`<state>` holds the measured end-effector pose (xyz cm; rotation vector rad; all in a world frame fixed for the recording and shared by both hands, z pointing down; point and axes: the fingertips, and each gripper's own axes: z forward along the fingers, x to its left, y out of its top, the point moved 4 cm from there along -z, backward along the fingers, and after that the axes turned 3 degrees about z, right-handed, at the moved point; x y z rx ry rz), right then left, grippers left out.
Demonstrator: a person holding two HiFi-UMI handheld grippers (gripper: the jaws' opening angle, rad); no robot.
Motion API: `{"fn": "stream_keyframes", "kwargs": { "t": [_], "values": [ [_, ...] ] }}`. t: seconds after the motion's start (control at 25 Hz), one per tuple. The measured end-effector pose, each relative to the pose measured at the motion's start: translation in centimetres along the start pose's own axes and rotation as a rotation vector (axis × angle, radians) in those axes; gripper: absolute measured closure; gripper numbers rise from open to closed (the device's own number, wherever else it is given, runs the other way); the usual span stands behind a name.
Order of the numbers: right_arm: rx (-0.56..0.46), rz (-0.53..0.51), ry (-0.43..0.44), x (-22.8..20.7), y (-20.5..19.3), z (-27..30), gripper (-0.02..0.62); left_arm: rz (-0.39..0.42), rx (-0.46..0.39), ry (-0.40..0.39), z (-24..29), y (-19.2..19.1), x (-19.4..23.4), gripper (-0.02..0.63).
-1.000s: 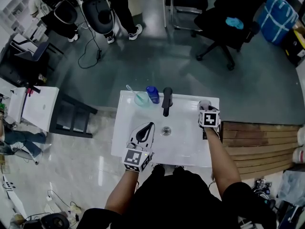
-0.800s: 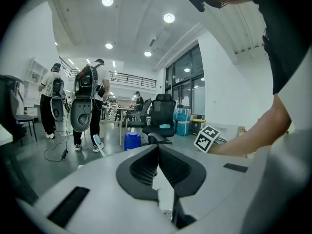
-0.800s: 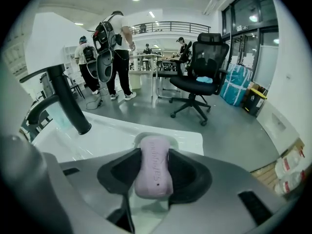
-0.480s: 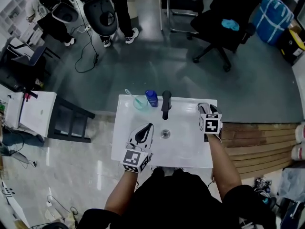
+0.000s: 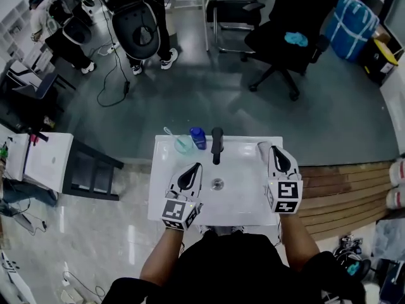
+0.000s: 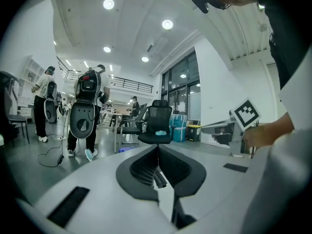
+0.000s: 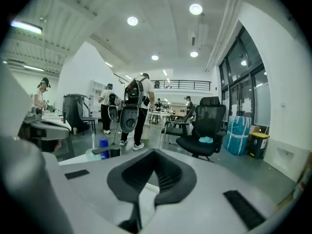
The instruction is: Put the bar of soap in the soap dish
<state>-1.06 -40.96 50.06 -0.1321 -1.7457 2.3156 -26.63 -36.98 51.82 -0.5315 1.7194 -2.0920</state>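
Both closed and empty, the left hand-held gripper (image 5: 197, 167) and right hand-held gripper (image 5: 276, 151) hang at opposite edges of the sink (image 5: 243, 198).

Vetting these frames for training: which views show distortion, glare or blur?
Head view: sharp, straight lines bow toward the edges, a glare streak on the glossy floor. Left gripper view: fisheye circle with dark corners, ceiling lamps blown out. Right gripper view: same fisheye and dark corners.

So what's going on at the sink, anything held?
A person stands at the white washbasin. The left hand-held gripper and the right hand-held gripper are both shut and empty, held over the basin either side of the black tap. A blue bottle and a pale green cup stand at the rear rim.
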Motion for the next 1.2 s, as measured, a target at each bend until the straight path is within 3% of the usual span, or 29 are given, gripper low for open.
{"fn": "stream_keyframes", "kwargs": {
  "t": [0.32, 0.72, 1.2],
  "values": [
    [-0.134, 0.029, 0.006, 0.9, 2.7, -3.6, 0.578, 0.009, -0.031, -0.03, 0.6, 1.3, -0.9, 0.584],
    [-0.09, 0.06, -0.02, 0.5, 1.3, -4.0, 0.578, 0.019, -0.036, -0.035, 0.6, 1.7, -1.1, 0.584],
    [-0.121, 0.077, 0.004, 1.5, 1.6, -4.1, 0.578, 0.022, -0.031, 0.007, 0.4, 2.0, -0.7, 0.584]
  ]
}}
